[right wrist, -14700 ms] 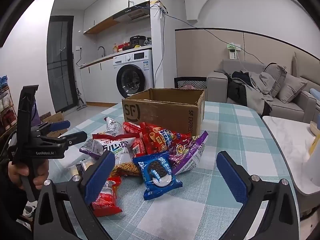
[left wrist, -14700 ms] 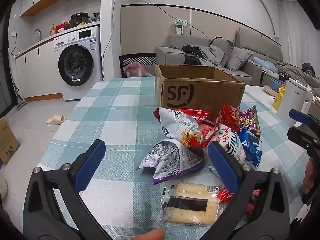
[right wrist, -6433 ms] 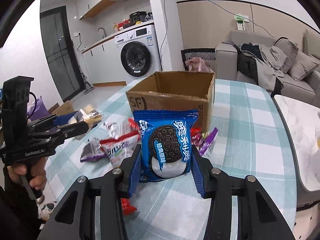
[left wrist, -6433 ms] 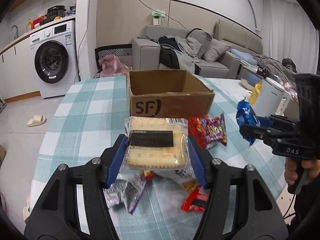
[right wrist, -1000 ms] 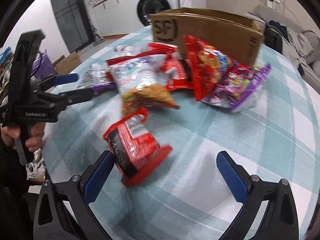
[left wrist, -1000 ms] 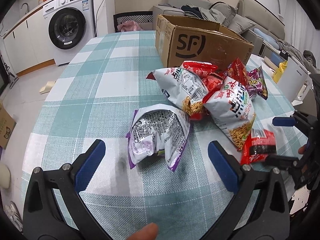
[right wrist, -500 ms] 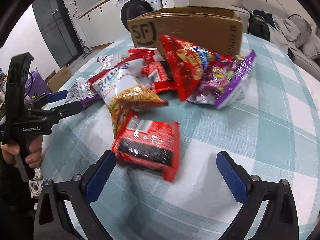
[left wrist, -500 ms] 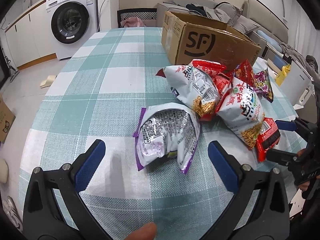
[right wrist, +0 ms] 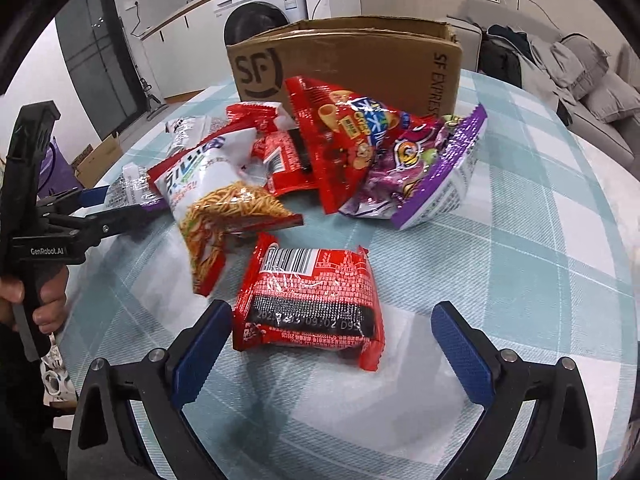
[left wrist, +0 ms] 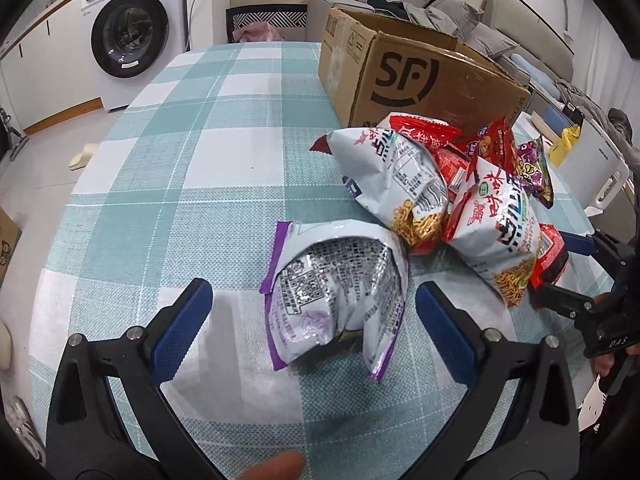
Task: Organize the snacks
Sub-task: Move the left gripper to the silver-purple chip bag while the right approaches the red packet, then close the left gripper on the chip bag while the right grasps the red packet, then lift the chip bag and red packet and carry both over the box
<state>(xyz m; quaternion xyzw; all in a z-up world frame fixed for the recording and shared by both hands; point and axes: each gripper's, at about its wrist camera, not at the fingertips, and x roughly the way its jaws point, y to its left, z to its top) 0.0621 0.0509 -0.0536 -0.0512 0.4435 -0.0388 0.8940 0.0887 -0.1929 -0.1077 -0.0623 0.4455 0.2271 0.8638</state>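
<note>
A silver-and-purple snack bag (left wrist: 336,292) lies on the checked tablecloth between the blue pads of my left gripper (left wrist: 314,326), which is open. A flat red packet (right wrist: 312,300) lies on the cloth between the wide-apart fingers of my right gripper (right wrist: 332,346), also open. Behind them is a heap of snacks: a white noodle-snack bag (right wrist: 216,200), a red chip bag (right wrist: 340,136) and a purple candy bag (right wrist: 424,172). An open SF cardboard box (left wrist: 420,76) stands at the back of the table.
The round table's edge (left wrist: 52,240) curves close on the left, with floor below. A washing machine (left wrist: 128,32) and a sofa (right wrist: 580,64) stand beyond the table. A white appliance (left wrist: 600,176) sits on a side counter at right.
Both grippers have moved closer to the table and their packets. The red packet now lies squarely between the right gripper's fingers; the silver-purple bag sits between the left one's.
</note>
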